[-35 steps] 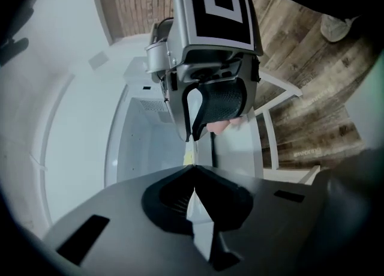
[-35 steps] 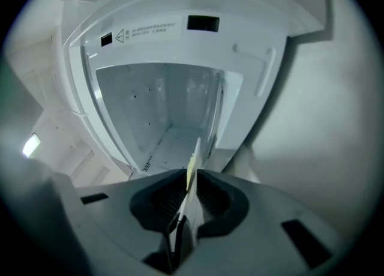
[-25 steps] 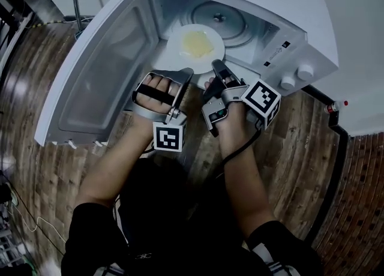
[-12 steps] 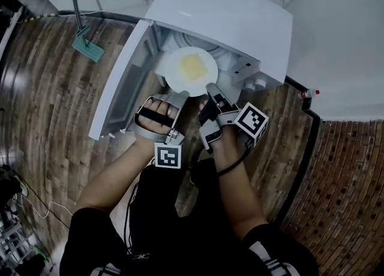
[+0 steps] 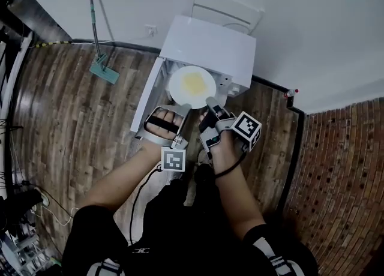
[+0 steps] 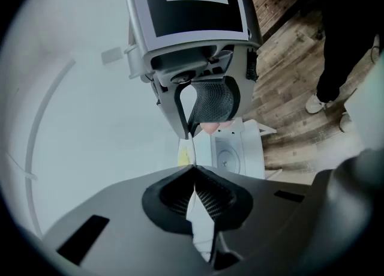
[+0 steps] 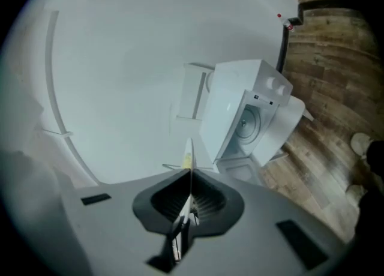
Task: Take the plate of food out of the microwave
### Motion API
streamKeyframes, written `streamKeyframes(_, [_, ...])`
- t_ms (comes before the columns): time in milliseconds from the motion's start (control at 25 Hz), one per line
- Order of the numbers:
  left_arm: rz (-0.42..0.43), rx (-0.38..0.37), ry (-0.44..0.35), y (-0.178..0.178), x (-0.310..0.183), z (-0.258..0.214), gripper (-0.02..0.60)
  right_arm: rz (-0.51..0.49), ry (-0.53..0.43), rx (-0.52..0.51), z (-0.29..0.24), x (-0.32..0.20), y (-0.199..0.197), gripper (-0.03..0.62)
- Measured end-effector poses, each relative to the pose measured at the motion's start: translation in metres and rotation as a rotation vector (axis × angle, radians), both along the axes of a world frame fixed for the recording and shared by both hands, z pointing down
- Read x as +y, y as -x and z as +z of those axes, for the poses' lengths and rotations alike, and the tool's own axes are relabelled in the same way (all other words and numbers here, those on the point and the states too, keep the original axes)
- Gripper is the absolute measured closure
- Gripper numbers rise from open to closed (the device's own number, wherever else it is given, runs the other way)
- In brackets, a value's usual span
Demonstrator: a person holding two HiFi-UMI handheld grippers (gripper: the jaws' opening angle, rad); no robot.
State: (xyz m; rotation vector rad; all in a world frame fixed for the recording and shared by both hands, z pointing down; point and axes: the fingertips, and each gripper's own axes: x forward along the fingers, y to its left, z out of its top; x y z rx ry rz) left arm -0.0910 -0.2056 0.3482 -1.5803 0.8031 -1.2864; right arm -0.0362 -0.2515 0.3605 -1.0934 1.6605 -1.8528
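Note:
A white plate (image 5: 192, 86) with yellow food on it hangs in the air above the open white microwave (image 5: 210, 44), which stands on the wood floor. My left gripper (image 5: 185, 110) is shut on the plate's near left rim. My right gripper (image 5: 210, 104) is shut on the near right rim. In the left gripper view the plate (image 6: 198, 221) shows edge-on between the closed jaws, with the microwave (image 6: 231, 155) far below. The right gripper view has the plate's rim (image 7: 188, 162) pinched the same way, above the microwave (image 7: 246, 119).
The microwave door (image 5: 146, 105) swings open to the left. A green-headed mop (image 5: 104, 71) leans by the white wall. A white rack (image 5: 225, 8) stands behind the microwave. A brick wall (image 5: 342, 167) runs along the right, and cables (image 5: 36, 203) lie at the left.
Both grippers have risen with the plate, lifting it out of the microwave's cavity and high above it. The microwave and floor now look much smaller and farther below.

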Motion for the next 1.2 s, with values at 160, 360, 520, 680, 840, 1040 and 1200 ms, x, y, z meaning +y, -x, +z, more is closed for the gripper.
streamKeyframes(160, [0.014, 0.003, -0.032, -0.008, 0.012, -0.06, 0.572, 0.024, 0.001, -0.005, -0.053, 0.015, -0.011, 0.574])
streamKeyframes(360, [0.013, -0.047, -0.088, -0.025, 0.015, -0.121, 0.572, 0.01, -0.054, -0.018, -0.112, 0.017, -0.03, 0.574])
streamKeyframes(520, [0.016, -0.061, -0.113, -0.036, 0.012, -0.152, 0.572, 0.0, -0.094, -0.034, -0.147, 0.013, -0.041, 0.574])
streamKeyframes(680, [0.006, -0.074, -0.154, -0.045, 0.008, -0.175, 0.572, -0.003, -0.119, -0.038, -0.167, 0.009, -0.051, 0.574])
streamKeyframes(840, [0.011, -0.014, -0.053, -0.055, 0.004, -0.17, 0.572, -0.01, -0.14, -0.042, -0.18, 0.001, -0.057, 0.574])
streamKeyframes(1040, [-0.001, 0.014, -0.011, -0.057, -0.001, -0.167, 0.572, -0.02, -0.15, -0.036, -0.182, -0.008, -0.058, 0.574])
streamKeyframes(1200, [-0.005, 0.008, 0.009, -0.054, -0.003, -0.164, 0.572, -0.028, -0.15, -0.039, -0.182, -0.011, -0.054, 0.574])
